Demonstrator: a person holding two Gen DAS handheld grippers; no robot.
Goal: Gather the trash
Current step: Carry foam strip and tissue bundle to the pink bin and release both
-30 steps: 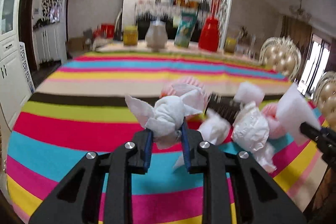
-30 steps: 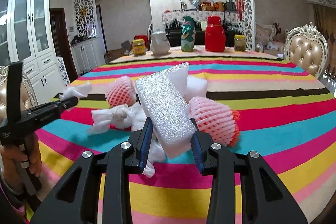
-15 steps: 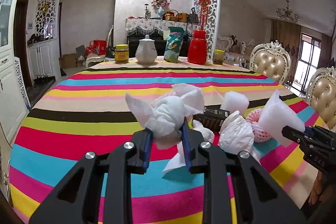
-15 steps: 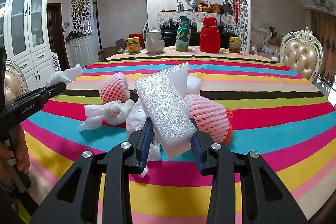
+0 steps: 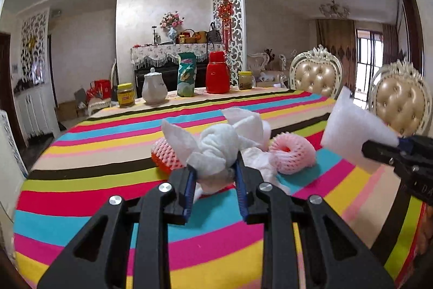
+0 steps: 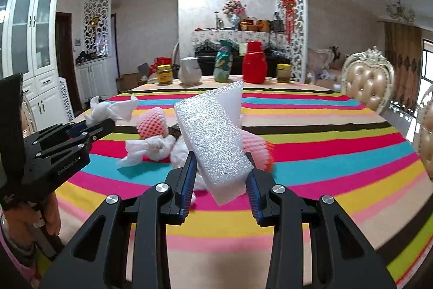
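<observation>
My left gripper (image 5: 215,169) is shut on a crumpled white tissue (image 5: 219,145) and holds it above the striped table. My right gripper (image 6: 220,172) is shut on a white foam block (image 6: 216,142), also lifted; the block shows at the right of the left wrist view (image 5: 351,134). The left gripper with its tissue (image 6: 111,109) shows at the left of the right wrist view. On the table lie two pink foam fruit nets (image 5: 293,153) (image 5: 165,156), another crumpled tissue (image 6: 148,149) and more white paper, partly hidden behind the held items.
The striped tablecloth (image 5: 94,153) covers a large table. At its far end stand a yellow jar (image 5: 125,98), a white teapot (image 5: 154,90), a green bag (image 5: 186,77), a red thermos (image 5: 217,76) and another jar (image 5: 246,80). Padded chairs (image 5: 315,77) stand at the right.
Both grippers have lifted and pulled back with their loads still held. The trash pile on the table looks farther away and lower in both views.
</observation>
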